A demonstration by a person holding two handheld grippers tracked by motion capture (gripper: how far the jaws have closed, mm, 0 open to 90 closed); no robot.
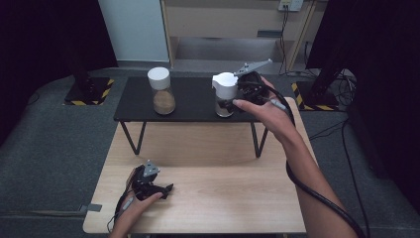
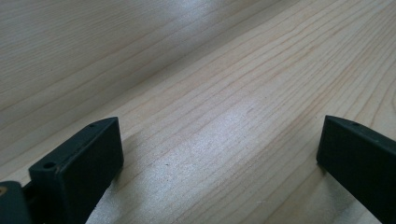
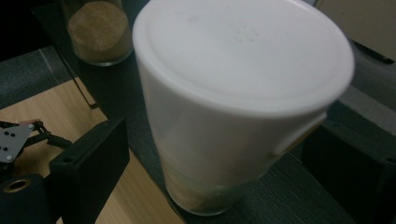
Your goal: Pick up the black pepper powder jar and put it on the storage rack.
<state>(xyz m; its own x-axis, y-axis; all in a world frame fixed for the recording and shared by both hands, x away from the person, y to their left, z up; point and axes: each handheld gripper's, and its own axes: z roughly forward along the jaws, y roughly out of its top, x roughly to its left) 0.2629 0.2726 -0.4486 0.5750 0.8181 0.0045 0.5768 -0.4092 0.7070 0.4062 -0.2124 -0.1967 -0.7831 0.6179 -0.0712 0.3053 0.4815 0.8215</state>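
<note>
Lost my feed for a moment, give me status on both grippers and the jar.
Left gripper open, resting on the table. Right gripper open around the white-lidded jar, pads off it. Jar upright on the black shelf; nothing in the way.

grey carpet floor, black curtains, pale wooden cabinet behind

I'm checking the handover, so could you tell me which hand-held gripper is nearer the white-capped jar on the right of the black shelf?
Right. The right hand-held gripper is at the jar, jaws either side; the left hand-held gripper rests far off on the wooden table.
</note>
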